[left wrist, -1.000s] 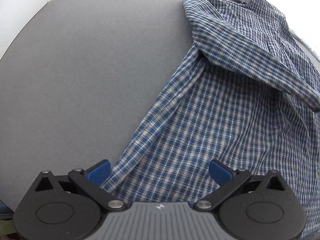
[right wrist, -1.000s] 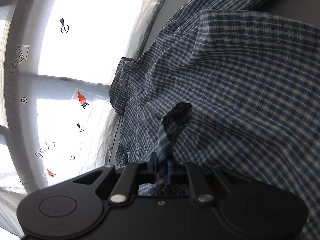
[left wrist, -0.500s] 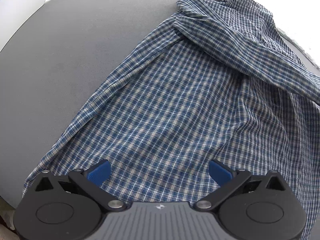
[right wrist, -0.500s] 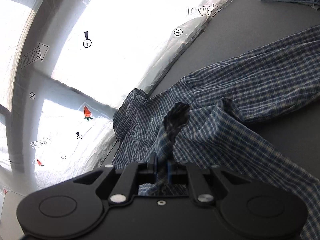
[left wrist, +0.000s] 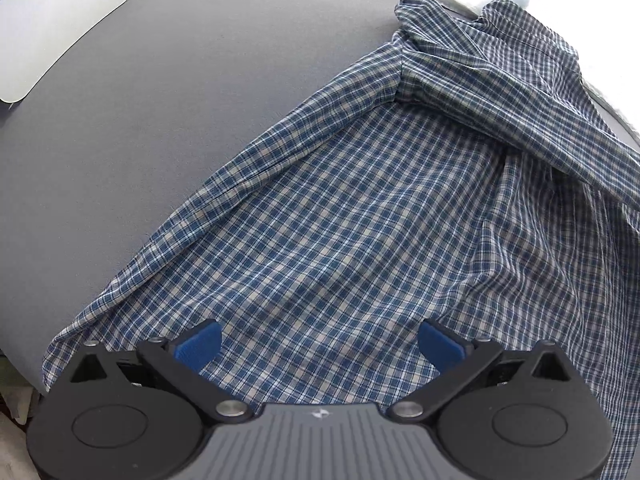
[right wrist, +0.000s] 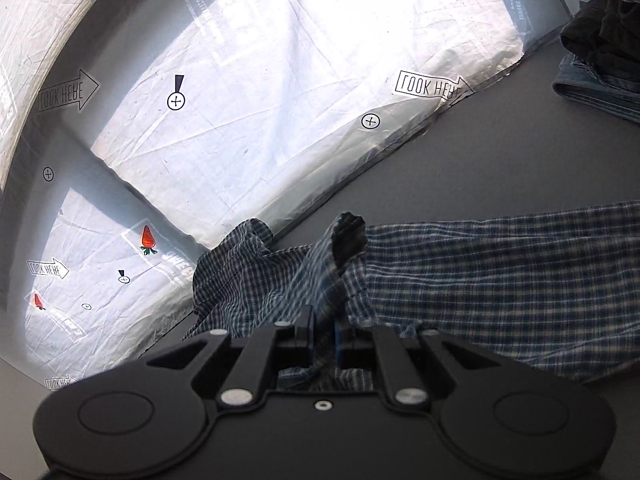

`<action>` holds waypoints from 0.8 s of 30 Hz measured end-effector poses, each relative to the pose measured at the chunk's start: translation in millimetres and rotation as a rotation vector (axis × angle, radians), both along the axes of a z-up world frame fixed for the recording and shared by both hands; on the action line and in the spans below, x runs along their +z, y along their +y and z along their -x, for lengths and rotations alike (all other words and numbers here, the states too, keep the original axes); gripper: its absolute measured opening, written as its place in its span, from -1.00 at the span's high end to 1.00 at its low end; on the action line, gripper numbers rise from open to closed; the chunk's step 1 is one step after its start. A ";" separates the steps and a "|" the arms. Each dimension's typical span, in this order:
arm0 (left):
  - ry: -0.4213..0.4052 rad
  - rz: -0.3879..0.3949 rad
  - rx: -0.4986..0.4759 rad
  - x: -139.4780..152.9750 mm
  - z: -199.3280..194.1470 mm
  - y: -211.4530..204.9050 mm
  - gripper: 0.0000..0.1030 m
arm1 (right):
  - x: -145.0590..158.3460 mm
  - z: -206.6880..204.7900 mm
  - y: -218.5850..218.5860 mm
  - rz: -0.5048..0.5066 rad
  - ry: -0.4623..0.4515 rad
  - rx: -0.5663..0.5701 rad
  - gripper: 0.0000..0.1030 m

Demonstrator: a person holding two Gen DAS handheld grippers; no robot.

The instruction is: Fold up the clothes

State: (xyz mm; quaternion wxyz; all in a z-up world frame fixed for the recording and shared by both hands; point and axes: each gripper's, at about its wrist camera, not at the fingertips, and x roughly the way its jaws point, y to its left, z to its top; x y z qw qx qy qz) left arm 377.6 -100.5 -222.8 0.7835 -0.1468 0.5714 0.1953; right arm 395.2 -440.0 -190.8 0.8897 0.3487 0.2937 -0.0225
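The right gripper (right wrist: 322, 334) is clamping a bunched fold of the plaid shirt (right wrist: 500, 292), the cloth rising between its closed blue pads (right wrist: 309, 334). From there the shirt is stretching away to the right across the grey table (right wrist: 500, 152). The left gripper (left wrist: 318, 344) is hovering over the shirt (left wrist: 340, 240) with its jaws standing wide apart, nothing between them. Beyond the table edge, crinkled plastic sheeting (right wrist: 260, 80) is showing mirrored "LOOK HERE" arrows (right wrist: 430, 86), crosshair marks and small red carrots (right wrist: 148, 238). Folded clothes (right wrist: 600, 60) are lying at the far right.
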 end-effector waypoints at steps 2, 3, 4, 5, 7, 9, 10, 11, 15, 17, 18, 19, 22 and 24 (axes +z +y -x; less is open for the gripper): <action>0.007 -0.013 -0.002 1.4 -0.8 -1.3 -1.00 | -2.2 -0.6 -5.1 0.014 -0.003 -0.009 0.82; 0.011 -0.018 -0.001 1.5 -1.3 -2.0 -1.00 | -3.8 -0.9 -8.0 0.019 -0.005 -0.015 0.82; 0.015 -0.018 0.003 0.8 -2.1 -1.8 -1.00 | -5.6 -1.4 -11.8 0.019 -0.006 -0.022 0.82; 0.018 -0.018 0.008 0.1 -3.0 -1.7 -1.00 | -7.3 -2.7 -15.3 0.017 -0.006 -0.027 0.82; 0.031 -0.005 0.022 -2.5 -6.3 -1.8 -1.00 | -11.7 -5.5 -24.3 0.010 -0.001 -0.037 0.82; 0.040 0.005 0.023 -4.2 -10.4 -3.3 -1.00 | -13.9 -7.0 -31.7 0.007 0.002 -0.048 0.82; 0.044 0.000 0.014 -5.1 -13.5 -5.9 -1.00 | -15.1 -7.8 -35.4 0.006 0.004 -0.054 0.82; 0.048 -0.006 0.008 -4.9 -15.4 -7.9 -1.00 | -17.2 -8.4 -39.5 -0.002 0.012 -0.064 0.82; 0.062 -0.026 -0.032 -3.7 -19.2 -16.7 -1.00 | -26.1 -9.4 -53.8 -0.036 0.044 -0.098 0.82; 0.075 -0.034 -0.037 -4.7 -19.5 -17.9 -1.00 | -31.7 -8.2 -60.1 -0.054 0.057 -0.118 0.82; 0.082 -0.035 -0.036 -5.4 -19.7 -17.8 -1.00 | -34.8 -7.4 -63.2 -0.063 0.063 -0.126 0.82; 0.090 -0.033 -0.036 -6.3 -20.0 -17.2 -1.00 | -36.7 -6.8 -65.4 -0.070 0.067 -0.131 0.82; 0.113 -0.031 -0.044 -9.1 -21.9 -15.8 -1.00 | -42.1 -4.2 -71.9 -0.093 0.074 -0.149 0.82; 0.121 -0.042 -0.061 -8.2 -23.6 -18.9 -1.00 | -44.9 -3.2 -76.8 -0.104 0.071 -0.159 0.82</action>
